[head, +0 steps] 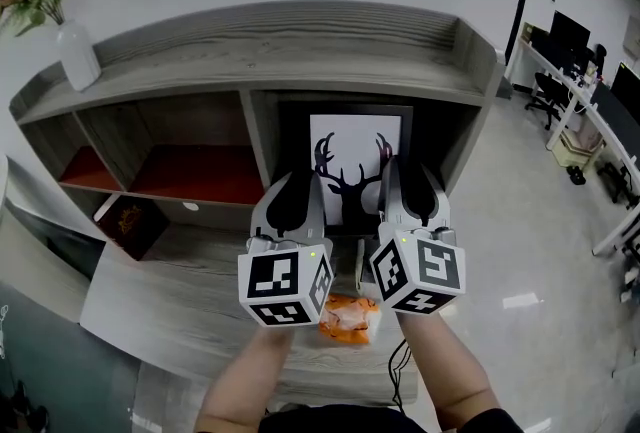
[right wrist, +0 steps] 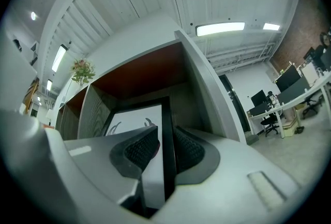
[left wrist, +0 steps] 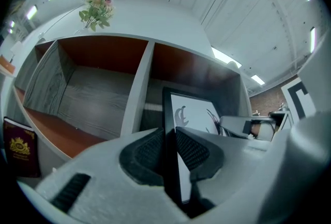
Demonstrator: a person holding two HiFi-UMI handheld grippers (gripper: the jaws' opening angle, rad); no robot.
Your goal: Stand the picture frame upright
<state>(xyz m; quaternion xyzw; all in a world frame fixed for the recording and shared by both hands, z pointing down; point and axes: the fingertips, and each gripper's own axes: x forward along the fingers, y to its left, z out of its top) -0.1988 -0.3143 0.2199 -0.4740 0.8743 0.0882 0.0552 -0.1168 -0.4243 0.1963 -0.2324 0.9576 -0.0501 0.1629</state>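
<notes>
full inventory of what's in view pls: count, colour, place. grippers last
picture frame: 1, black border, white print of a dark antlered deer; upright in the shelf unit's right compartment
shelf unit: 1, grey wood, red-brown inside; against the white wall
vase: 1, white, with flowers; left end of the shelf top
box or book: 1, dark maroon, gold emblem; lower ledge, left
orange packet: 1; grey surface, just below the grippers
office desks: count unclear, with dark chairs and monitors; far right
forearms: 2; bottom of the head view
left gripper: 1, pale grey; clamped on the frame's left edge
right gripper: 1, pale grey; clamped on the frame's right edge
</notes>
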